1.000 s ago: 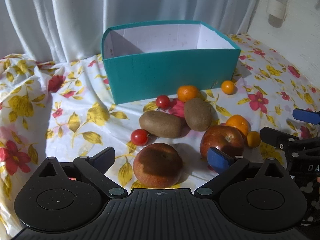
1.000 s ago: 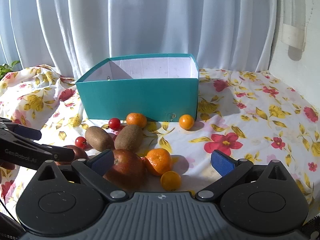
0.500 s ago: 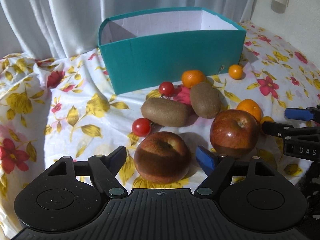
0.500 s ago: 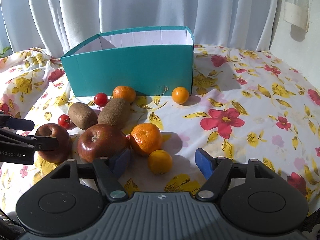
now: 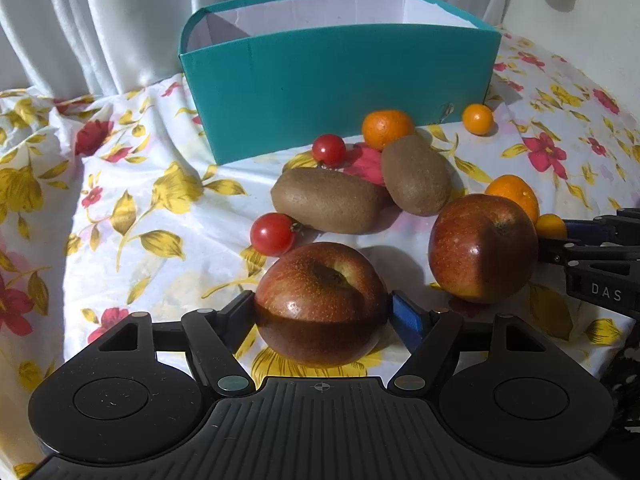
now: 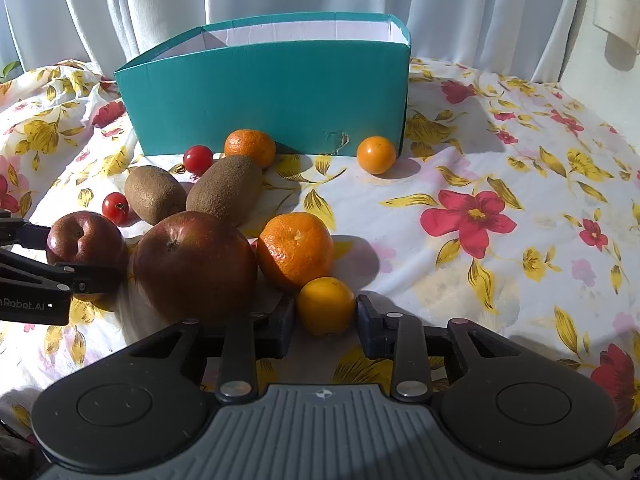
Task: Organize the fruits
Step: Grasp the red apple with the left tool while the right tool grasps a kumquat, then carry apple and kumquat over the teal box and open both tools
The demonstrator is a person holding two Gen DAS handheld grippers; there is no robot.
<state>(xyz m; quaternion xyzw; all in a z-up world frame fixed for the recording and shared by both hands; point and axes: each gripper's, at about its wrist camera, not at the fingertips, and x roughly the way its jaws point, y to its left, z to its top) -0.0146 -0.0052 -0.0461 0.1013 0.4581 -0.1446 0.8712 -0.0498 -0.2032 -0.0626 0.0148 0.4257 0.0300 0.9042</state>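
A red apple (image 5: 320,288) lies on the flowered cloth between the fingers of my left gripper (image 5: 320,316). Its jaws are closing; the pads stand right at the apple's sides, with a thin gap at the blue right pad. My right gripper (image 6: 326,320) is shut on a small yellow-orange fruit (image 6: 326,304), one pad on each side. A second, bigger apple (image 6: 194,264) sits just left of it, a mandarin (image 6: 295,248) behind it. The open teal box (image 6: 264,92) stands at the back, its floor hidden.
Between the apples and the box lie two kiwis (image 5: 326,200) (image 5: 414,174), two cherry tomatoes (image 5: 272,234) (image 5: 329,149), another mandarin (image 5: 387,128) and a small orange fruit (image 6: 376,155) at the box's corner. White curtains hang behind. The cloth is bare to the right.
Both grippers have sunk toward the fruit. The left jaws narrowed around the near apple. The right jaws went from wide open to shut on the small yellow-orange fruit.
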